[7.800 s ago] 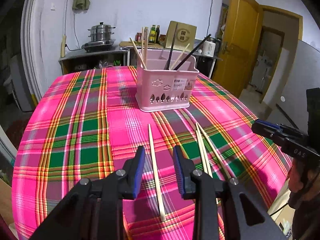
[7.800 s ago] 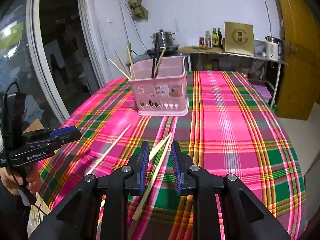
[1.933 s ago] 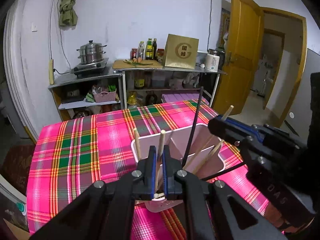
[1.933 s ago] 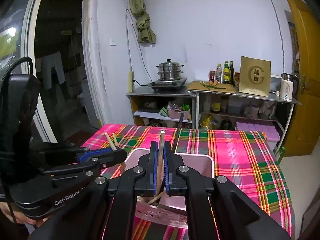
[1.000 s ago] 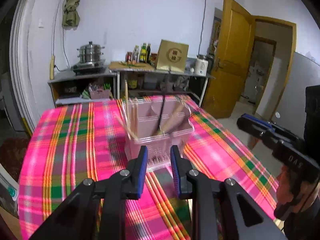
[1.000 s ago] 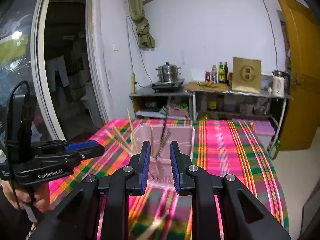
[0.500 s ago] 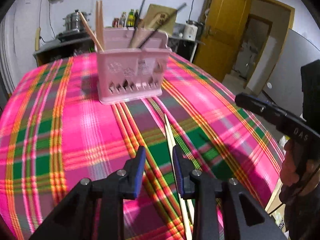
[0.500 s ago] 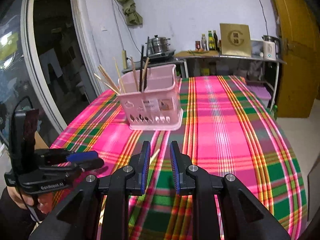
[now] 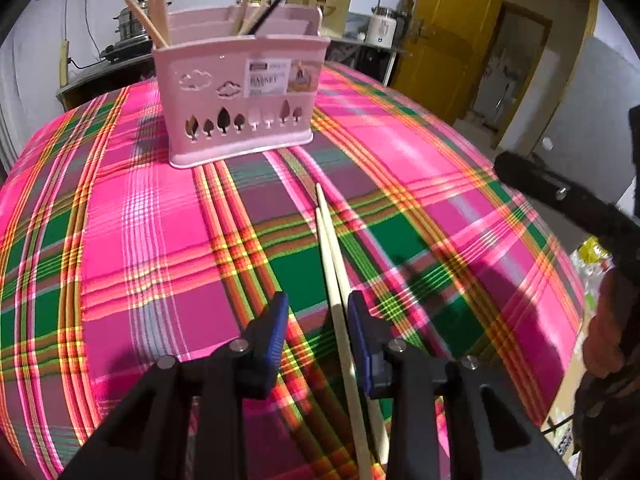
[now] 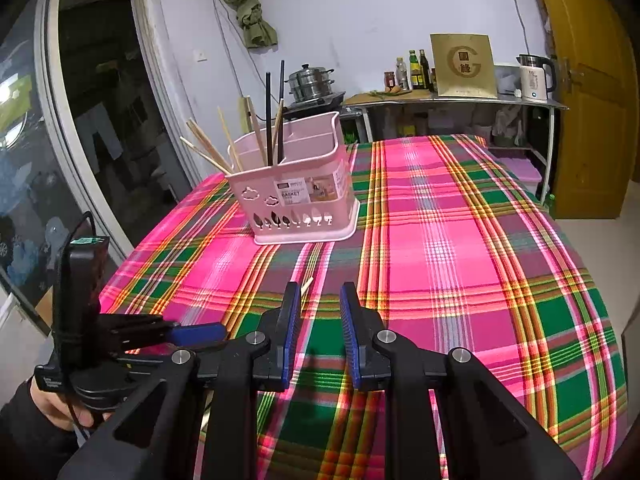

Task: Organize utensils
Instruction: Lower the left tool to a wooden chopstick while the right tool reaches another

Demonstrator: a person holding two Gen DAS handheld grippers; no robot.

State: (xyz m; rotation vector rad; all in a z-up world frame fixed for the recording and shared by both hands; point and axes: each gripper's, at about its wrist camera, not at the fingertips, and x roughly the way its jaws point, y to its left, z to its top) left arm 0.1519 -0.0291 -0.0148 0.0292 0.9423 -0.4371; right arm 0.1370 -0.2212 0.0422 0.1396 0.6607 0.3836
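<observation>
A pink utensil basket (image 9: 240, 100) stands on the plaid tablecloth (image 9: 140, 220) and holds several wooden and black chopsticks. It also shows in the right wrist view (image 10: 298, 196). Two wooden chopsticks (image 9: 334, 276) lie side by side on the cloth in front of it. My left gripper (image 9: 318, 324) is open and low over the cloth, with the chopsticks passing between its fingers near the right one. My right gripper (image 10: 320, 320) is open and empty above the cloth. A chopstick tip (image 10: 307, 283) peeks out beside its left finger.
The right gripper's body (image 9: 580, 208) juts in at the right of the left wrist view. The left gripper and hand (image 10: 100, 340) sit at the lower left of the right wrist view. A shelf with a kettle (image 10: 534, 78) and bottles stands behind the table.
Both grippers came down from the basket, where each released a chopstick, toward the cloth. My left gripper has moved in lower over the two lying chopsticks, now between its fingers.
</observation>
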